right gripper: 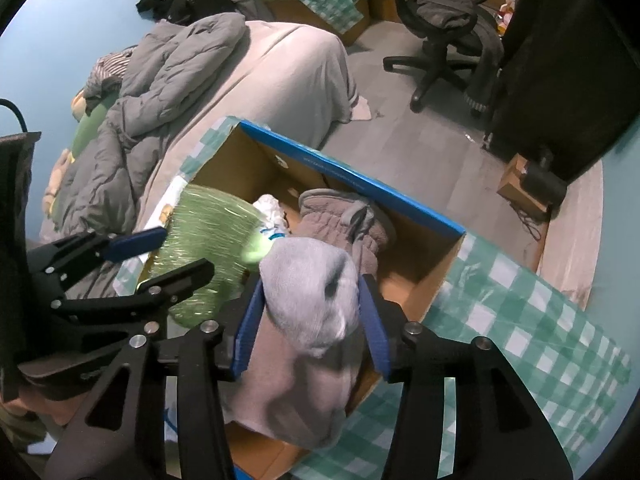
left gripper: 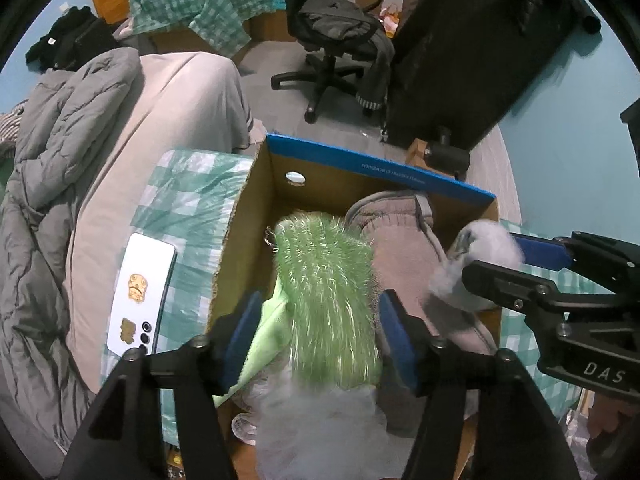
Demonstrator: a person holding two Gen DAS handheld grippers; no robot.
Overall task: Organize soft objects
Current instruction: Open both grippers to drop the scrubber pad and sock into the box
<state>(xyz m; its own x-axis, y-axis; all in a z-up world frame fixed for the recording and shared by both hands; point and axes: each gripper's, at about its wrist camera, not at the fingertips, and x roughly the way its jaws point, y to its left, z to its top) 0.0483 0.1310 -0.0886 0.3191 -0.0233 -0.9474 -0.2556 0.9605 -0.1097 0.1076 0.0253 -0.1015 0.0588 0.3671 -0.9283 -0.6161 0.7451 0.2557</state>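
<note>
An open cardboard box with a blue rim [left gripper: 376, 164] [right gripper: 352, 178] stands on a green checked cloth. My left gripper [left gripper: 320, 320] is shut on a fuzzy green soft object [left gripper: 328, 292] and holds it over the box; it shows in the right wrist view too [right gripper: 208, 240]. My right gripper [right gripper: 312, 312] is shut on a grey sock [right gripper: 312, 300] above the box's near side; in the left wrist view the sock [left gripper: 480, 248] is at the right. A grey-brown mitten-like item [left gripper: 400, 240] [right gripper: 344, 216] and white stuffing [right gripper: 272, 210] lie in the box.
A white phone [left gripper: 140, 292] lies on the checked cloth [right gripper: 520, 320] left of the box. A bed with a grey duvet [left gripper: 60, 160] is to the left. An office chair [left gripper: 336, 32] and a dark cabinet [left gripper: 480, 48] stand beyond.
</note>
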